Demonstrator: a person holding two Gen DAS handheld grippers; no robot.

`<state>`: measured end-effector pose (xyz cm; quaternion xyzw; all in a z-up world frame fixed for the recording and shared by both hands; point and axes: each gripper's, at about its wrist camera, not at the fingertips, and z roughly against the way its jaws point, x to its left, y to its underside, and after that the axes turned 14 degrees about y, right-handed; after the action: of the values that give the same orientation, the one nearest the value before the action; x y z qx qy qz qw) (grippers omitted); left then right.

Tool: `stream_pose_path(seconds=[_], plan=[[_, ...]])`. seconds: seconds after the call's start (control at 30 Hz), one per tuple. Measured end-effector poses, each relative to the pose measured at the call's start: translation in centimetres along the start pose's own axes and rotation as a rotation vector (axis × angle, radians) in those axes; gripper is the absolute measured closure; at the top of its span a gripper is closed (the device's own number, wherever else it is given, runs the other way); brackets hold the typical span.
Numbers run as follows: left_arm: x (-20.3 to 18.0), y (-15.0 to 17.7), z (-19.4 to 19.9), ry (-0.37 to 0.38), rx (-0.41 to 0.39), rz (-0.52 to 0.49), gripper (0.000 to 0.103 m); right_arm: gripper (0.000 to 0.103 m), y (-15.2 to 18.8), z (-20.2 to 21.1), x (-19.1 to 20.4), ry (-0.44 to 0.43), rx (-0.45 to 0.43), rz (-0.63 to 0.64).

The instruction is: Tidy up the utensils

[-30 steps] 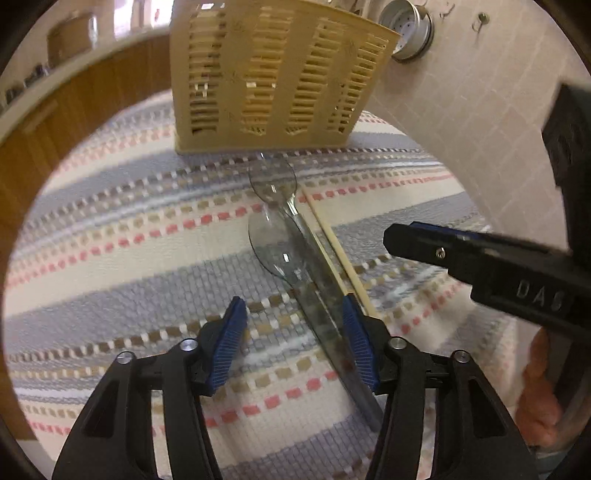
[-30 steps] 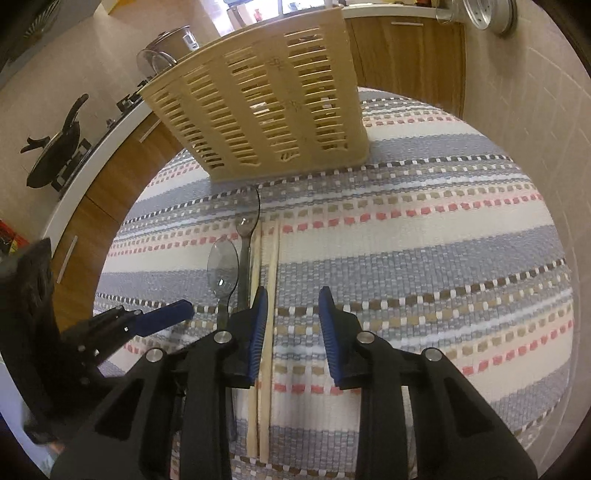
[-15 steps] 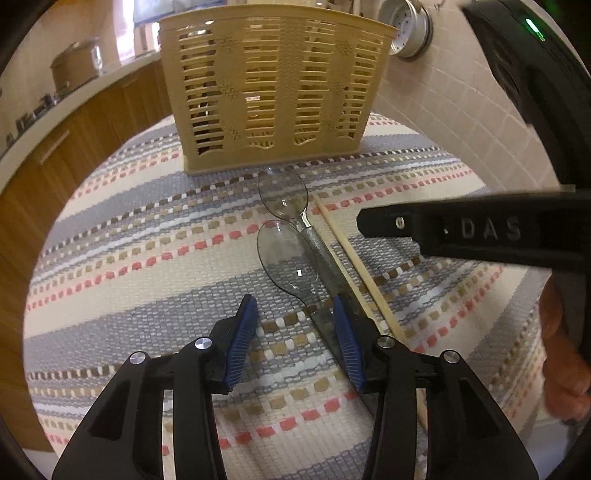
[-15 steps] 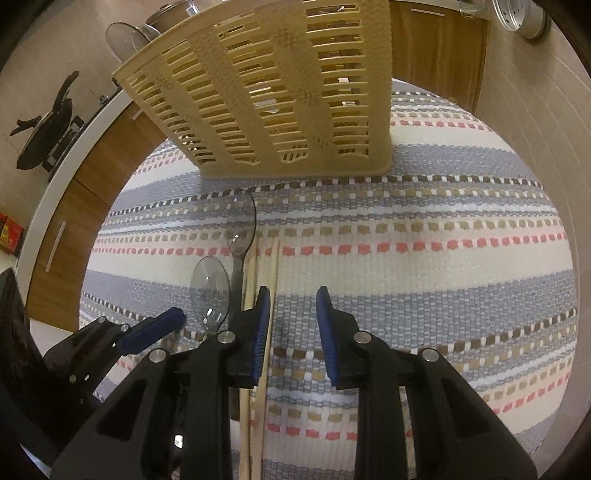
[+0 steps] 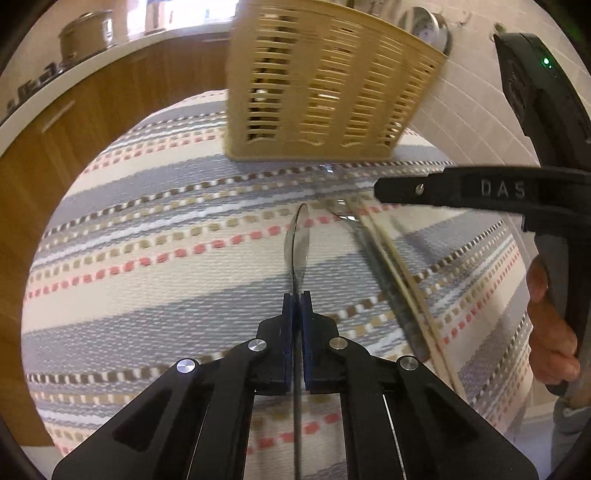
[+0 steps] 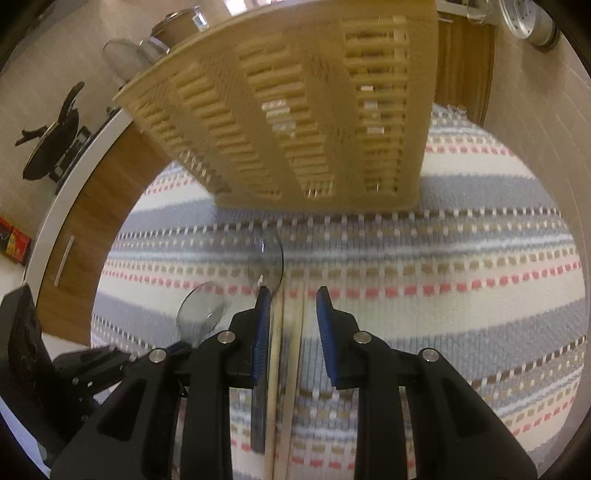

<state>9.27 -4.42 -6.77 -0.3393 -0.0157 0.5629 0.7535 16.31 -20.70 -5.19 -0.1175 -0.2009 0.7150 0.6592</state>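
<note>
My left gripper [image 5: 296, 295] is shut on a clear plastic spoon [image 5: 297, 243], held on edge above the striped cloth [image 5: 147, 280]. A second clear spoon [image 6: 266, 258] and a pair of wooden chopsticks [image 6: 295, 354] lie on the cloth. My right gripper [image 6: 291, 295] is open, its fingers on either side of the chopsticks. The held spoon's bowl [image 6: 201, 310] shows at its left. The beige slotted utensil basket [image 5: 321, 88] stands at the far side of the cloth, also in the right wrist view [image 6: 295, 110].
A tiled wall [image 5: 476, 107] runs along the right with a round metal item [image 5: 424, 29] hung on it. Wooden cabinets and a white counter [image 5: 74, 92] with pots stand at the left. A black pan [image 6: 51, 147] sits on the far counter.
My left gripper closed on the nearer clear spoon and lifted it, turning it on edge. My right gripper moved forward over the chopsticks and stayed open.
</note>
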Motion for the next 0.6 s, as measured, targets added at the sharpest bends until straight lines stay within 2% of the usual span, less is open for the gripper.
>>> stream_pose_path(seconds=[0.17, 0.3, 0.37, 0.5, 0.6], plan=[[2.4, -0.4, 1.4, -0.026, -0.018, 0.073, 0.1, 0.08, -1.1, -0.8, 0.7, 0.006, 0.014, -0.002], [4.5, -0.8, 2.2, 0.03, -0.03, 0.146, 0.1, 0.08, -0.9, -1.5, 1.7, 0.065, 0.026, 0.038], [4.8, -0.8, 2.5, 0.055, -0.03, 0.152, 0.1, 0.08, -1.0, -1.6, 1.8, 0.046, 0.018, 0.042], [4.7, -0.6, 2.9, 0.055, -0.029, 0.136, 0.099, 0.08, -1.8, -2.0, 1.8, 0.024, 0.017, 0.017], [4.7, -0.6, 2.8, 0.057, -0.029, 0.136, 0.099, 0.08, -1.5, -2.4, 1.7, 0.041, 0.034, 0.023]])
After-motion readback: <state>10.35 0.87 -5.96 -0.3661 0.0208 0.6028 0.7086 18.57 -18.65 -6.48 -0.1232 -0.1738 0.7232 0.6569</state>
